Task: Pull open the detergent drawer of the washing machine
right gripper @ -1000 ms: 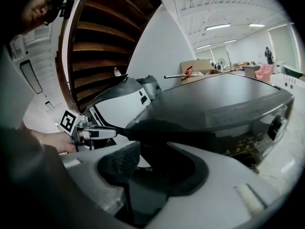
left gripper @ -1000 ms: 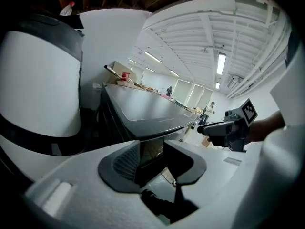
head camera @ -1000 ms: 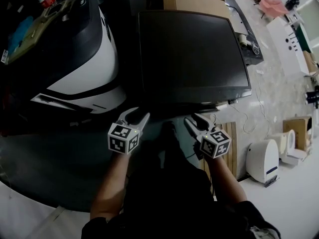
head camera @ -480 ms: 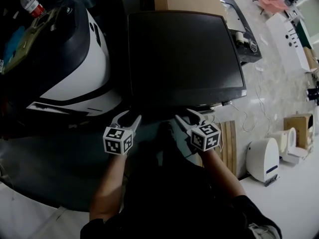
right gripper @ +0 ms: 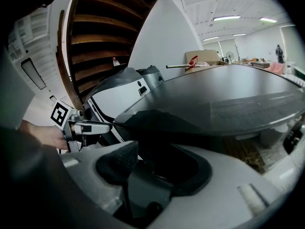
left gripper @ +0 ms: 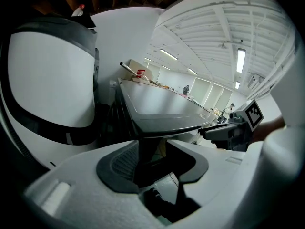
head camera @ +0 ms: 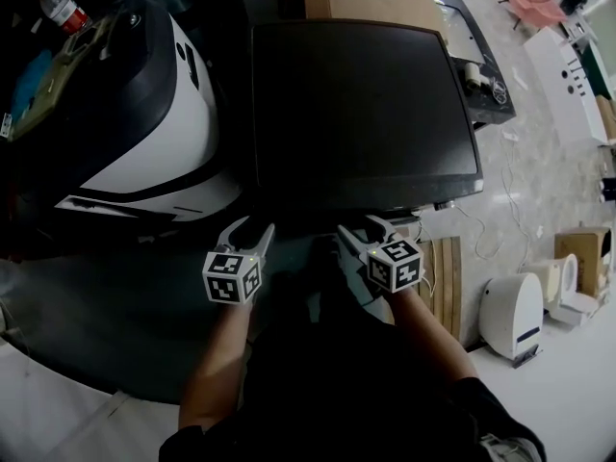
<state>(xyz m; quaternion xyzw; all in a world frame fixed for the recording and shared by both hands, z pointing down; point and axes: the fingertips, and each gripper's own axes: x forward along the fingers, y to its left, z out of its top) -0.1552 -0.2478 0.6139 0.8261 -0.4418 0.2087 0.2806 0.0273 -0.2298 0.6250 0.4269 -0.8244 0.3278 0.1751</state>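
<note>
Fingers (left gripper: 119, 165) of the left gripper (head camera: 252, 231) stand spread and have just been opening. Nothing is pressed between them; only the dark near corner of the washing machine (head camera: 366, 104) shows beyond the gap. Right gripper (head camera: 357, 227) likewise: fingers wide, having just been opening, empty, aimed at the shadow under the machine's top lip. Both grippers sit low centre in the head view, right at the machine's near edge, side by side and apart from each other.

Detergent drawer: not made out in any of the 3 views. Judged to be on the front face below the top's overhang, which the head view hides and both gripper views leave in darkness.

Handling, judged: light, stiff plastic tray on slides. Front is probably smooth and slippery, so pinching the flat face would likely slip. Better hold is a recessed pull along its front, 1 finger hooked behind the lip. Pull straight out and level; skewing may bind it. Machine itself looks heavy, unlikely to shift. White and black rounded appliance (head camera: 144, 123) stands close at left.
</note>
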